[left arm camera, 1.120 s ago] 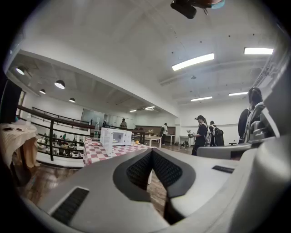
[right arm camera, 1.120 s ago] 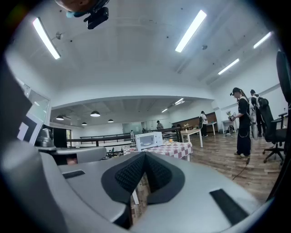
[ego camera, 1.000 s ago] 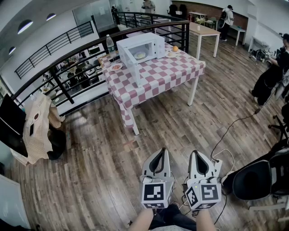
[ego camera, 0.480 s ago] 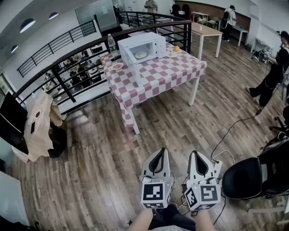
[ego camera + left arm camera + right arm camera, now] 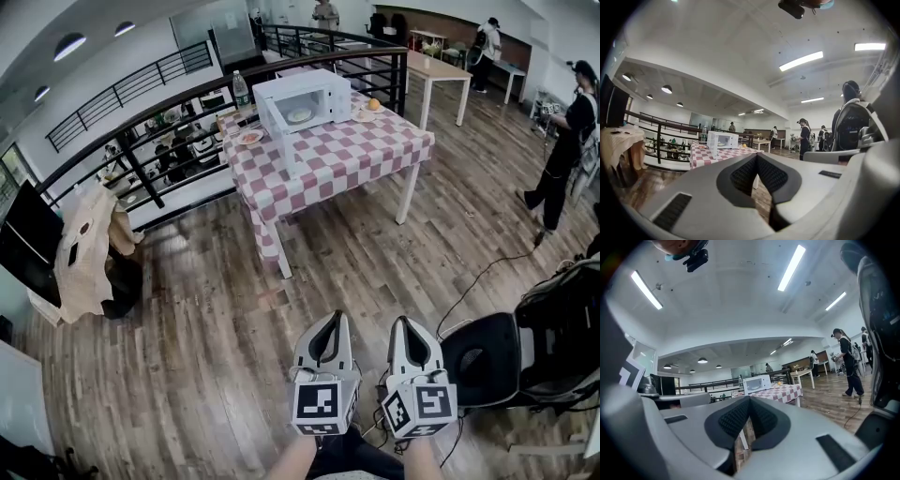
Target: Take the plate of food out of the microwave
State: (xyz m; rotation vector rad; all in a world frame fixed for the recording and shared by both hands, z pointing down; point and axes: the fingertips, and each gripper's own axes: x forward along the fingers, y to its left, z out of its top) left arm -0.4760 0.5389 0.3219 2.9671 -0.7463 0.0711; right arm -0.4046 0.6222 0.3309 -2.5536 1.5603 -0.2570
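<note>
A plate point(image 5: 299, 115) of food sits inside a white microwave point(image 5: 306, 97). The microwave's door point(image 5: 274, 120) is swung open, so the plate shows through the opening. The microwave stands at the far side of a tabletop point(image 5: 349, 156) covered in a red-and-white checked cloth. A second plate point(image 5: 247, 138) and a bottle point(image 5: 241, 90) are to its left, and an orange point(image 5: 374, 104) is to its right. A black railing point(image 5: 150, 141) runs behind the tabletop.

The tabletop is well away across a wooden floor point(image 5: 234, 309). Low in the head view, the left hand-held gripper point(image 5: 334, 317) and the right hand-held gripper point(image 5: 397, 322) point forward side by side. Each has its jaws pressed together with nothing between them.

The plate is probably rigid, smooth-rimmed, breakable and only moderately heavy, and it may be warm. Its food could slide if the plate tips. The best hold looks to be the near rim, clear of the food. It should be kept level while drawn straight out through the opening.
</note>
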